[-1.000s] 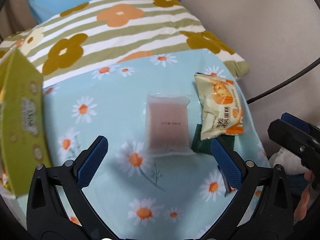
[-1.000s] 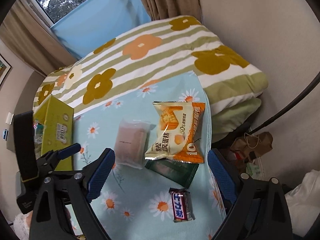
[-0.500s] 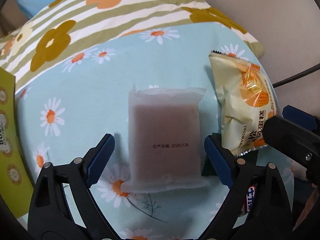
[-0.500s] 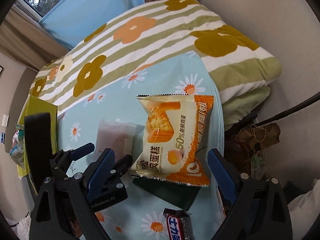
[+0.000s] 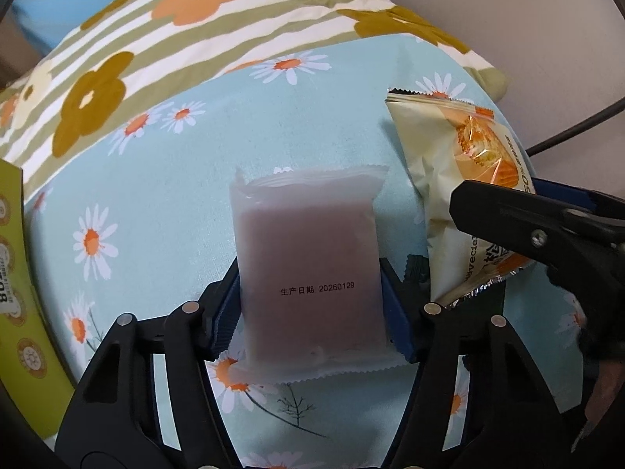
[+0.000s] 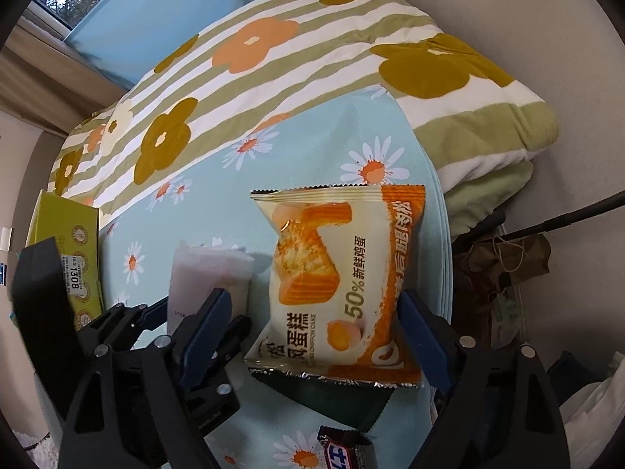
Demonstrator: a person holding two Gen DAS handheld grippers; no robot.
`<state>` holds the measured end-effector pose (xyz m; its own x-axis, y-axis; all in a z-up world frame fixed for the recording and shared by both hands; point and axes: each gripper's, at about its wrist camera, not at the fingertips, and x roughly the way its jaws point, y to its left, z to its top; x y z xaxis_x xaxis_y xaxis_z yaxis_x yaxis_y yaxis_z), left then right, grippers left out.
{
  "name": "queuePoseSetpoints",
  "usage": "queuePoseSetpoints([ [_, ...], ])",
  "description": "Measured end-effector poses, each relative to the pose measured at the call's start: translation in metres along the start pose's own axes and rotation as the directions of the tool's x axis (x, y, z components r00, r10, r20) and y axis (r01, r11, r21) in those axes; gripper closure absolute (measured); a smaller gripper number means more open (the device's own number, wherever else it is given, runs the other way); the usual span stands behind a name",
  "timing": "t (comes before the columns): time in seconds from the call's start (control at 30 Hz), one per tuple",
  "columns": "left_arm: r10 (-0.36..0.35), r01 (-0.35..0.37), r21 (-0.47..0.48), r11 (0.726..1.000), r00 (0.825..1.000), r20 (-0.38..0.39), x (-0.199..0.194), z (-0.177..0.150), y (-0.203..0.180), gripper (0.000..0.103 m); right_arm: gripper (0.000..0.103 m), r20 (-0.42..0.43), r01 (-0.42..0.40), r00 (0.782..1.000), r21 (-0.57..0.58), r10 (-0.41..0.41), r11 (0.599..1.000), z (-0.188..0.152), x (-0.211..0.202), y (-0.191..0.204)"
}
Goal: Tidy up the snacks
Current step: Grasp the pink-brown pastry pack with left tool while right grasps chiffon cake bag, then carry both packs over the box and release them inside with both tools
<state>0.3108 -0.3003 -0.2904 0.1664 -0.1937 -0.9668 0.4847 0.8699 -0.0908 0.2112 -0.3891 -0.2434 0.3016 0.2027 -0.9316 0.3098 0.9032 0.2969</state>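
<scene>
Closing both sets of jaws, we now pinch the frosted pink snack packet (image 5: 308, 262) in our left gripper (image 5: 310, 308); beside it, the right gripper (image 6: 312, 324) brackets the orange-and-cream cake bag (image 6: 340, 277), not yet visibly squeezing.

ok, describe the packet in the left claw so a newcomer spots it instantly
On the daisy-print blue sheet, below the striped flower quilt, lies a frosted translucent packet with pinkish filling. It has only a small printed date line, unlike the orange-and-cream cake bag beside it.
</scene>
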Motion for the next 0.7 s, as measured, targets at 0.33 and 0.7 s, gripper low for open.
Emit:
queuePoseSetpoints([
  [0.33, -0.002, 0.003, -0.034, 0.999, 1.0, 0.023, -0.014, -0.002, 0.017, 0.043, 0.02, -0.043, 0.035, 0.998, -0.023, -0.036, 0.999, 0.002, 0.023, 0.001],
  [0.7, 0.005, 0.0, -0.074, 0.997, 0.998, 0.065, -0.037, -0.014, 0.028, 0.043, 0.04, -0.011, 0.073, 0.997, -0.076, -0.074, 0.994, -0.003, 0.023, 0.009],
])
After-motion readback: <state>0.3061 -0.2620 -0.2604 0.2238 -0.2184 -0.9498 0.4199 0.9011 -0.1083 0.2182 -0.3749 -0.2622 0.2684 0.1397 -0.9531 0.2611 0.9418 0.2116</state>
